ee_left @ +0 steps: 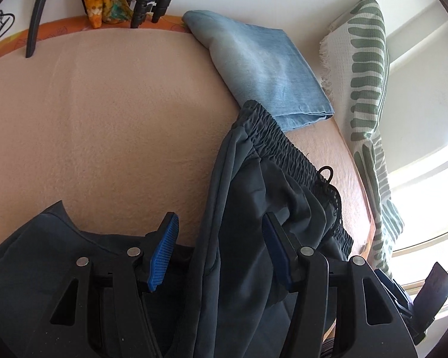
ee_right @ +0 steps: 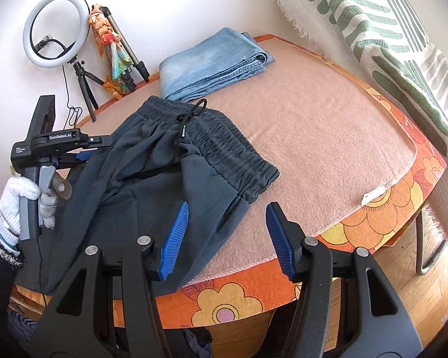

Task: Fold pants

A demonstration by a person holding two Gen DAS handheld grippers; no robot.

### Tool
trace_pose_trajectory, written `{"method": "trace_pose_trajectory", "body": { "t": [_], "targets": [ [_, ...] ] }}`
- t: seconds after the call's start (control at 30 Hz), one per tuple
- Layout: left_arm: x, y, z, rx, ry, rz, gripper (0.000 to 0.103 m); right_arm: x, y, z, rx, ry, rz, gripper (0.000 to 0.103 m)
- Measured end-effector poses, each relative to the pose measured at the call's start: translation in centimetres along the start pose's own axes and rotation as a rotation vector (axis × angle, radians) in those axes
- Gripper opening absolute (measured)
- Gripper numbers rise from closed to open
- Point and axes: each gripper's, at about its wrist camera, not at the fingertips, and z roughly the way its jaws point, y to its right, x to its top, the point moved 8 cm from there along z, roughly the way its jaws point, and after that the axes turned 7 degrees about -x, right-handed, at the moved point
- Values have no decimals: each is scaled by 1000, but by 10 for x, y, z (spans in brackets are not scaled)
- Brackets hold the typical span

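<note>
On the left gripper (ee_right: pixel 83 155), jaws apart like the right's, "GenRobot.AI" shows above dark pants (ee_right: pixel 170 179).

A table draped in a pink fleece blanket (ee_right: pixel 328 137) over an orange flower-print cloth (ee_right: pixel 382 217) stands against a plain white wall (ee_right: pixel 179 3). A white ring light on a small black tripod (ee_right: pixel 56 26) and a folded grey tripod wrapped in a patterned orange scarf (ee_right: pixel 116 53) lean at the wall, with a stack of folded light-blue denim (ee_right: pixel 212 62) nearby. Daylight floods through a window (ee_left: pixel 427 185) beside a white curtain with green stripes (ee_right: pixel 373 21), above a wooden plank floor (ee_right: pixel 433 295).
</note>
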Motion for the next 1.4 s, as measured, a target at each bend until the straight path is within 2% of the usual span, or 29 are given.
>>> {"method": "trace_pose_trajectory", "body": {
  "t": [0.13,0.17,0.2,0.23,0.27,0.47,0.53,0.73,0.9,1.03,1.2,1.4],
  "targets": [
    [3,0,8,-3,17,1,54,8,5,0,5,13,30,57],
    [4,0,10,-6,20,2,48,8,8,1,3,13,41,57],
    [6,1,14,-17,21,6,20,9,11,3,0,9,56,57],
    [7,2,18,-30,13,13,5,9,15,5,-3,4,73,57],
    [6,3,19,-35,12,21,0,10,18,6,1,1,89,57],
    [7,36,6,-114,54,109,0,14,29,3,12,7,129,57],
    [4,51,0,-118,58,156,1,15,30,4,22,3,143,57],
    [-22,108,-12,-167,50,311,1,19,36,4,38,4,180,57],
    [-60,147,-3,-223,-11,404,1,25,48,7,68,1,243,57],
    [-93,160,26,-215,-101,468,1,28,62,16,117,-24,334,57],
    [-123,160,59,-198,-186,484,1,26,72,30,161,-62,391,57],
    [-127,172,60,-248,-181,449,1,12,62,50,224,-144,411,61]
  ]
}}
